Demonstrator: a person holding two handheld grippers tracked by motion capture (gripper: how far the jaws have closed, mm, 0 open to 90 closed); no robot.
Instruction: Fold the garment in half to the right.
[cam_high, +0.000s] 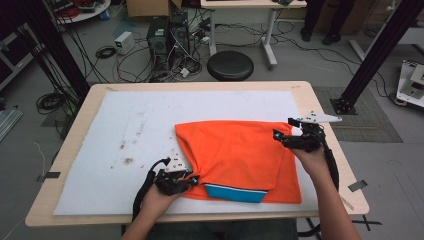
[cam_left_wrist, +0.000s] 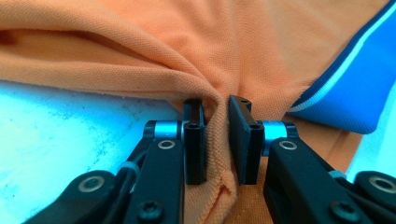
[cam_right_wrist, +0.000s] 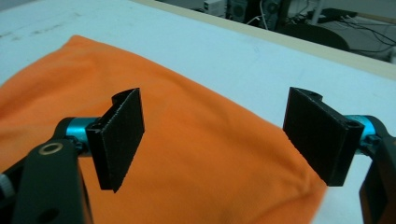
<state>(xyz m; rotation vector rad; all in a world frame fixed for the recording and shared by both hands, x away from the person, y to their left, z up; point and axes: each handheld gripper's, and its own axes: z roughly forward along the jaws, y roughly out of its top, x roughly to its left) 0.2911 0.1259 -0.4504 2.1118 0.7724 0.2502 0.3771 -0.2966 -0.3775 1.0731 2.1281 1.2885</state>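
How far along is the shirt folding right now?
Partly done: the orange shirt already lies doubled on the white mat. In hand: the left gripper pinches a bunched edge. Left: the right gripper, open above the far corner, has yet to grab.

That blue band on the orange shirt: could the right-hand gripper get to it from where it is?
Probably yes. The right gripper hovers open over the orange shirt's far corner, and nothing lies between it and the blue band except flat cloth; the left gripper pinches fabric just beside it.

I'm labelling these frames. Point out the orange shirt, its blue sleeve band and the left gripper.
orange shirt (cam_high: 235, 150), high view, middle of the fabric.
blue sleeve band (cam_high: 235, 193), high view, band's centre.
left gripper (cam_left_wrist: 217, 140), left gripper view, between the fingertips.
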